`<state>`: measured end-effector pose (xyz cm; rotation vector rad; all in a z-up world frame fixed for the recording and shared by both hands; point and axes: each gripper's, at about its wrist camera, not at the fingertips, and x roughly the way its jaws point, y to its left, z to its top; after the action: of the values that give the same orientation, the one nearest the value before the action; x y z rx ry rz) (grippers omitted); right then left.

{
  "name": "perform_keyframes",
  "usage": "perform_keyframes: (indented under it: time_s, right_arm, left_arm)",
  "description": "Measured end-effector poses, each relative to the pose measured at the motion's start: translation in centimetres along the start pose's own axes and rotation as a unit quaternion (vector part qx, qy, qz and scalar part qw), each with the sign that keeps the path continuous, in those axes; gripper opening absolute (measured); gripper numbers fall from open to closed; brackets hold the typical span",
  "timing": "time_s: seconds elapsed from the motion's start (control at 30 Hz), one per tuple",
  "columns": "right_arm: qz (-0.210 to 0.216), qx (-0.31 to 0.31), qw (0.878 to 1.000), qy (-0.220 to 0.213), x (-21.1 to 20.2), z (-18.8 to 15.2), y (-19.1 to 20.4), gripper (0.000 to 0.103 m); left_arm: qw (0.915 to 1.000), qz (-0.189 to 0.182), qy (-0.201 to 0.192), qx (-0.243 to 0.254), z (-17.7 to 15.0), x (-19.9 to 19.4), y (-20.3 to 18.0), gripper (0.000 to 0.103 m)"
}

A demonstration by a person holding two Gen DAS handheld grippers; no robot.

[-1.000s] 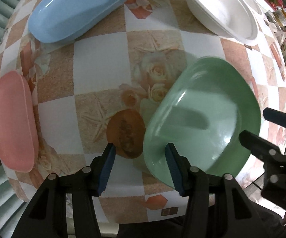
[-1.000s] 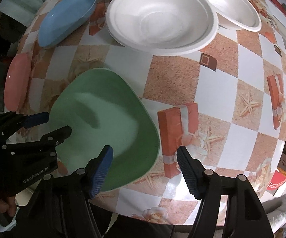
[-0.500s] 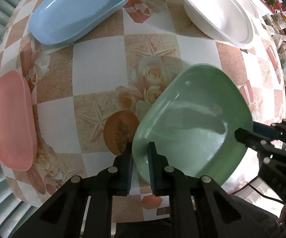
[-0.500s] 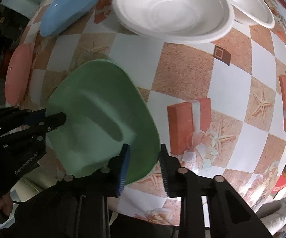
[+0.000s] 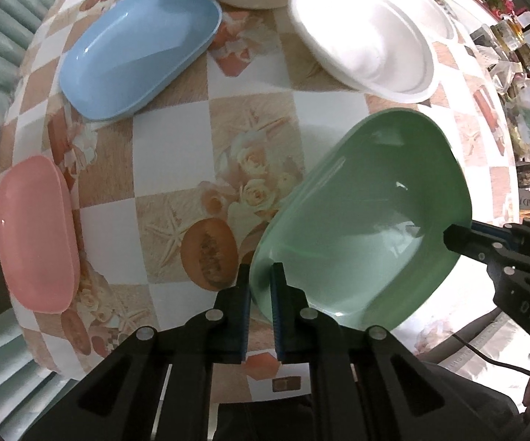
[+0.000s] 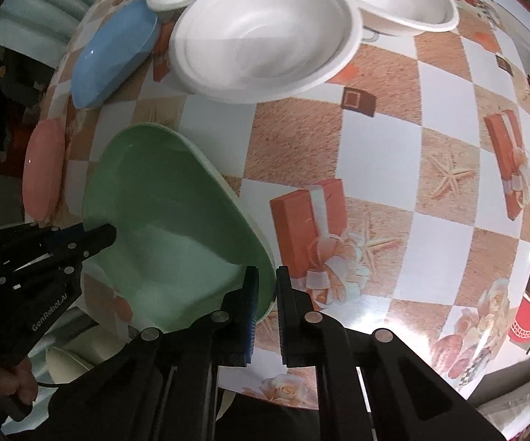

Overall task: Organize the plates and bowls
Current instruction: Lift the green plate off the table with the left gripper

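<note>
The left gripper [image 5: 261,275] pinches one end of the rim of the shiny green oval plastic dish [image 5: 367,220]. Its fingers have just closed tight on that rim. The right gripper [image 6: 266,279] pinches the other end of the rim, and its fingers have just closed on it too. The green dish hangs between them, over the near edge of the table with the tan and white checked cloth [image 5: 169,154], and it looks tipped. Its long way runs from one gripper to the other.

Beyond the green dish is a wide bare patch of cloth. Far to its left, by the table's left edge, lies a pink oval plastic dish [image 5: 33,235]. Past the bare patch sits a blue oval plastic dish [image 5: 136,51], its long way slanted. Farthest from the green dish stand white round foam bowls [image 6: 261,36], close together.
</note>
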<state>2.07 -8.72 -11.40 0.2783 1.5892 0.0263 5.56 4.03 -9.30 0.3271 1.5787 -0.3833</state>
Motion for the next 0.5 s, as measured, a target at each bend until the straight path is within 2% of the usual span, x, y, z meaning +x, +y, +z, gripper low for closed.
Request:
perform_keyframes:
  time_s: [0.13,0.23,0.5]
  right_arm:
    - [0.008,0.018,1.0,-0.006,-0.9,0.1,-0.5,0.011]
    - [0.018,0.034,0.999,-0.018,-2.2,0.2,-1.3,0.011]
    - [0.011,0.018,0.996,-0.087,-7.1,-0.3,-2.5,0.011]
  left_arm:
    - [0.9999,0.001,-0.011,0.006,-0.2,-2.3,-0.7,0.011]
    - [0.9994,0.005,-0.033,0.012,-0.3,-4.2,-1.6,0.011]
    - [0.9964,0.017,-0.083,0.001,0.1,-8.5,-3.1,0.011]
